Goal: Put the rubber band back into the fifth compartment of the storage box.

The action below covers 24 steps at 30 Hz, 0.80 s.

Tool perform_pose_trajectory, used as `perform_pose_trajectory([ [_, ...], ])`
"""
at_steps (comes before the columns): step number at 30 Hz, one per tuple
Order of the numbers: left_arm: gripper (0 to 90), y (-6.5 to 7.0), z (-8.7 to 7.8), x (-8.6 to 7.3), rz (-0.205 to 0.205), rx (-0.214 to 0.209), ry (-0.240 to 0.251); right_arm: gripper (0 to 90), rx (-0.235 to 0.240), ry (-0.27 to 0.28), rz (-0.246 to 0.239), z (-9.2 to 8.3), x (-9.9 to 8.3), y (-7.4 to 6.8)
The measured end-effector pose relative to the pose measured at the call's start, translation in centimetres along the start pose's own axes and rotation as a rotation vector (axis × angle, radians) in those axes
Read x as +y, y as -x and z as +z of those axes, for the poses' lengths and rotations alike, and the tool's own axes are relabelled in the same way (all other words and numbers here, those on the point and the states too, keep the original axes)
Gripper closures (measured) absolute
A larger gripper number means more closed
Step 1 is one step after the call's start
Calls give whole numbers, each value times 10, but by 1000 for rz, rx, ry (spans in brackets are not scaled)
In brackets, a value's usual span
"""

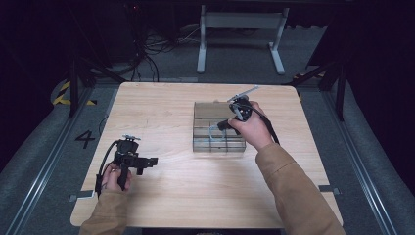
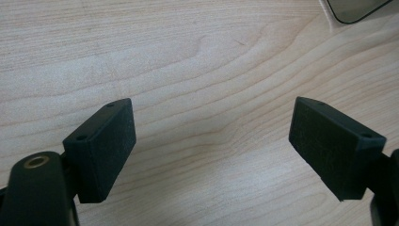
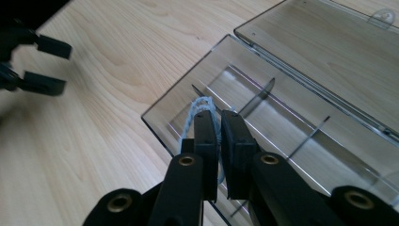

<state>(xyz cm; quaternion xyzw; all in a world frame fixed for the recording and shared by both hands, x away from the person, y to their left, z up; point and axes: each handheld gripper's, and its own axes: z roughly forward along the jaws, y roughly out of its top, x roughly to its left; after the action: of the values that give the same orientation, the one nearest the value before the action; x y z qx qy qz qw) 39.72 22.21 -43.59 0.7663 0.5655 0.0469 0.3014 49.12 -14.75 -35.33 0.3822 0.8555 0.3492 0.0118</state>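
A clear plastic compartment box (image 1: 205,143) lies open on the wooden table, its lid (image 1: 208,110) folded back on the far side. My right gripper (image 1: 219,127) hangs over the box's near-left compartment, shut on a light blue cord (image 1: 211,132). In the right gripper view the cord (image 3: 196,112) loops out past the tips of the right gripper (image 3: 219,117), above the box floor (image 3: 291,110) and its thin dividers. My left gripper (image 1: 149,160) rests low over the table's left side, open, with bare wood between the jaws of the left gripper (image 2: 211,141).
The box lid (image 3: 329,52) lies flat beyond the compartments. A corner of the box (image 2: 357,9) sits at the top right of the left gripper view. The left gripper (image 3: 40,63) is far off across bare tabletop (image 1: 161,112). Table legs and cables lie on the floor behind.
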Motion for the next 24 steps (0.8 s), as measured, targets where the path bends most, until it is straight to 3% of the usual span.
perform_pose_trajectory([
  [13, 158, 0, 0, 0, 1, 0, -2, 862, -82, -49, -24, 19, -4, 6],
  [24, 158, 0, 0, 0, 0, -1, 2, 862, -106, -80, -33, 33, -8, 8],
])
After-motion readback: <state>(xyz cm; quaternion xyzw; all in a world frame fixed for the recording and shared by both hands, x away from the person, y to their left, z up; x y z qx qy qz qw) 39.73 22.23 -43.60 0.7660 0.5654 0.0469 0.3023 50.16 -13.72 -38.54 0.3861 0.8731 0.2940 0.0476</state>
